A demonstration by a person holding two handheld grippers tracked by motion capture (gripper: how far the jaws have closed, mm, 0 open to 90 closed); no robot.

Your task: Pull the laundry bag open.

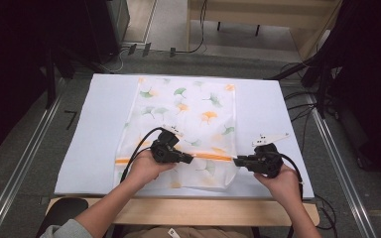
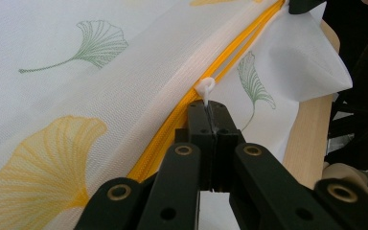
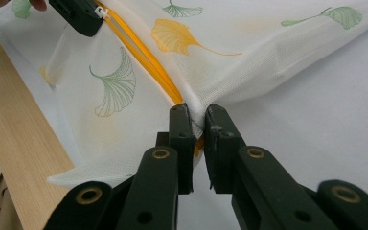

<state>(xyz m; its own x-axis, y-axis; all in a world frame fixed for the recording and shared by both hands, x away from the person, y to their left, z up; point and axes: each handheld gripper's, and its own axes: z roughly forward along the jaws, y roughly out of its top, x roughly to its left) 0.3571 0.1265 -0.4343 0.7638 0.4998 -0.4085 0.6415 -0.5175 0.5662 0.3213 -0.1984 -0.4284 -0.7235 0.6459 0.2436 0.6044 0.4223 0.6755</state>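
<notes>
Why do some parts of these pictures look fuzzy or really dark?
High view: the sides of the room are nearly black, while the white table is bright and the mesh bag looks pale and soft. Left gripper view: the zipper pull is sharp, but the black arms of the left hand-held gripper at the bottom blur. Right gripper view: the far leaf prints go slightly soft.

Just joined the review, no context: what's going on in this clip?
A person is working the zipper of a white mesh laundry bag printed with ginkgo leaves, lying on a white table. The left hand-held gripper is shut on the white zipper pull, partway along the orange zipper. The right hand-held gripper pinches the bag's edge at the zipper's end, holding it taut. The zipper looks partly open.
</notes>
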